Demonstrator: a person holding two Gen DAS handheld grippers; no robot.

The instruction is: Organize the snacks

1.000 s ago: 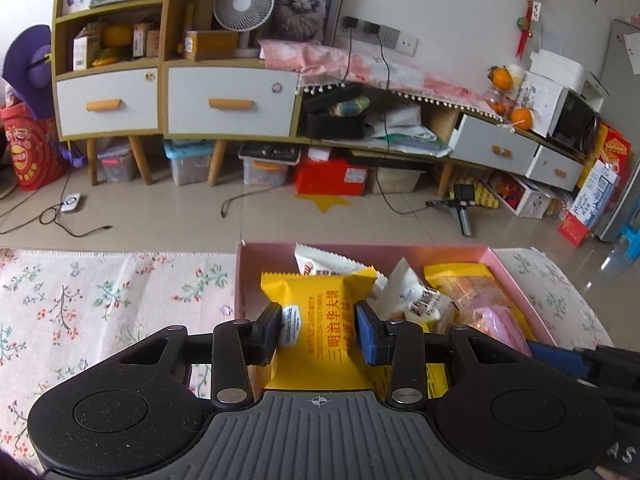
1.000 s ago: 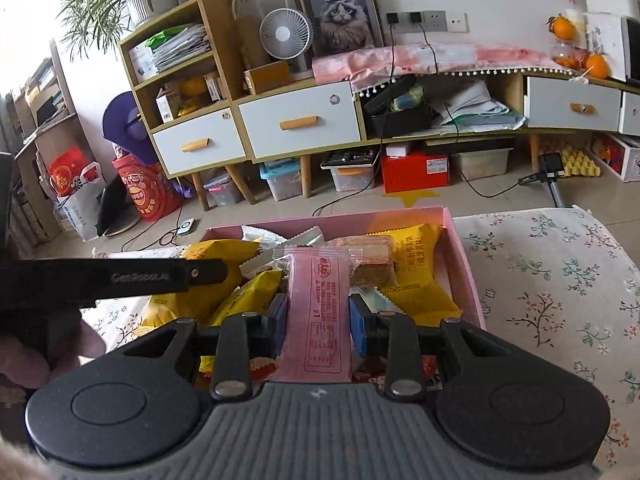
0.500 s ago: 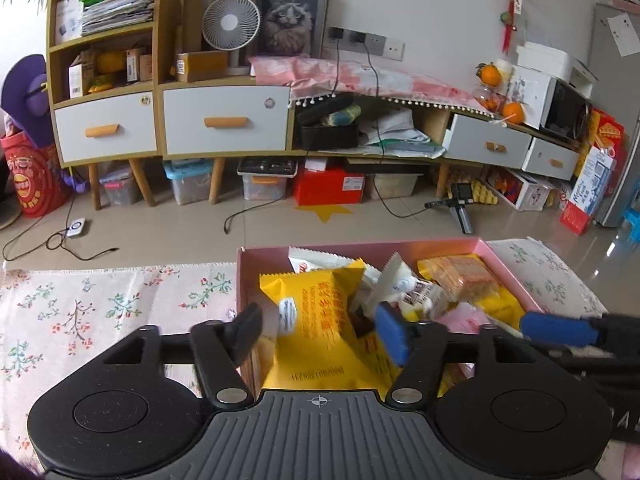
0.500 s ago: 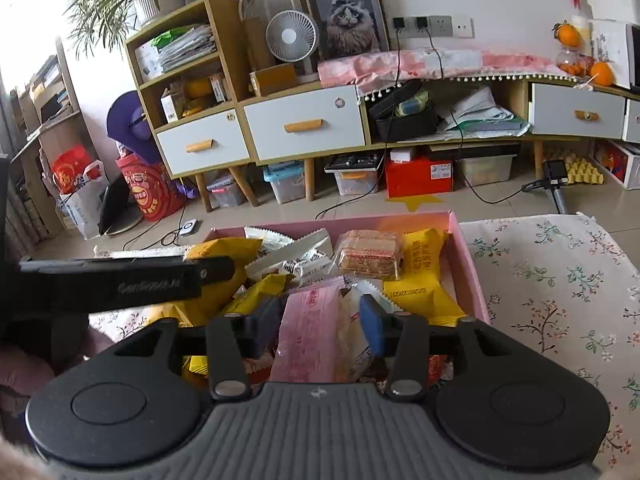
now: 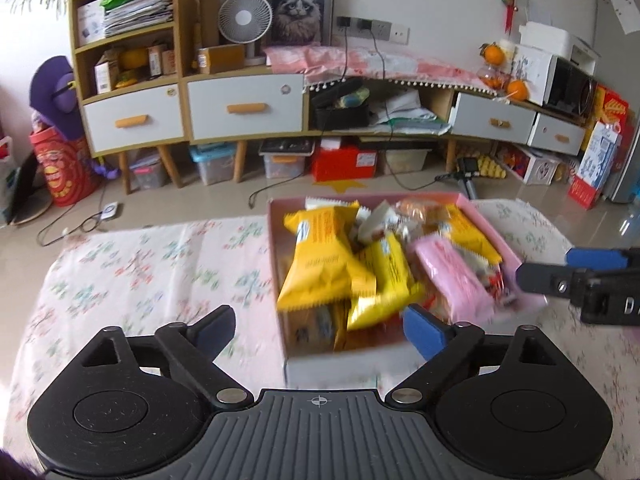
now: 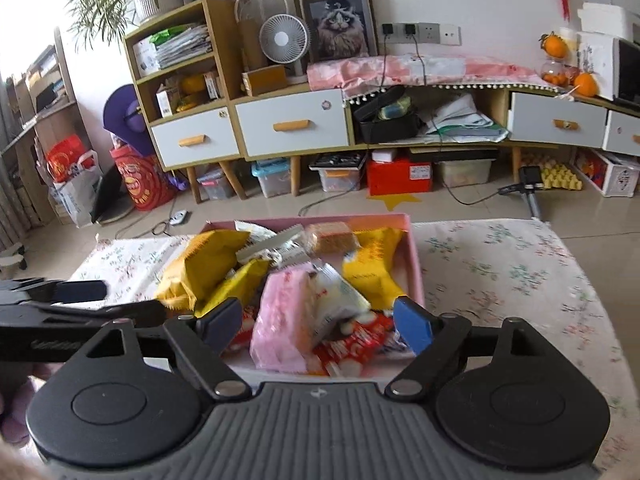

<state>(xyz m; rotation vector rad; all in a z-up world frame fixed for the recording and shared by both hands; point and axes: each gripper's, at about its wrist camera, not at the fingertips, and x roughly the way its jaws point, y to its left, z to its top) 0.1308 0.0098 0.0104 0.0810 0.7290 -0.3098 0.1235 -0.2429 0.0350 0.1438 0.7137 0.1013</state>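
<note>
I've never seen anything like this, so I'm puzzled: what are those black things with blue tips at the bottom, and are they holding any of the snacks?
Those are grabbers, a bit like big tongs. A person holds one in each hand, and each has a small camera looking forward along its two fingers. So one picture comes from the left gripper and the other from the right gripper. Each gripper also peeks in at the side of the other's picture.

In front of them a pink box sits on a flowery tablecloth. It is full of snacks: a yellow packet, a pink packet, and some white and red ones.

Right now nothing is held. Both grippers' jaws have just been opening and stand wide apart, with the yellow and pink packets lying loose in the box.
</note>
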